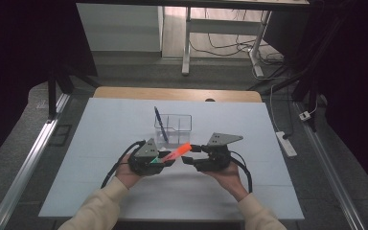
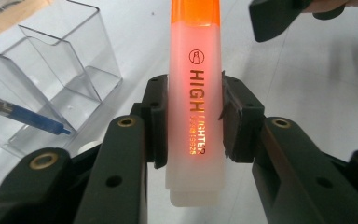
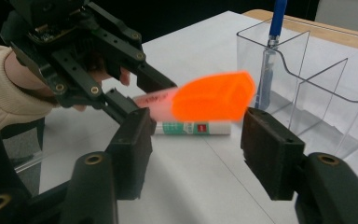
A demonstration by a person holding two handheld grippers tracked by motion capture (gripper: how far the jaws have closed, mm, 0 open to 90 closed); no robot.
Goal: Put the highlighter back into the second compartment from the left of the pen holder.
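- One big white table top [image 1: 100, 143] takes up most of the high view, with a strip of wood edge along its far side.
- Next down is the clear plastic organizer [image 1: 175, 125], sitting a bit past the grippers, split into compartments. A blue pen [image 1: 160, 123] stands tilted in its left compartment.
- Left gripper [image 1: 165, 162] is clamped on an orange highlighter [image 1: 177, 153]; in the left gripper view both pads squeeze the pale barrel right at the "HIGHLIGHTER" print, orange cap pointing away, held above the table.
- Right gripper [image 1: 188, 154] is spread wide, gripping nothing. In its own view the orange cap sits between the jaws, no contact that I can see.
- Smallest thing: a white tube with a green and red label [image 3: 193, 128] lying flat on the table under the highlighter.
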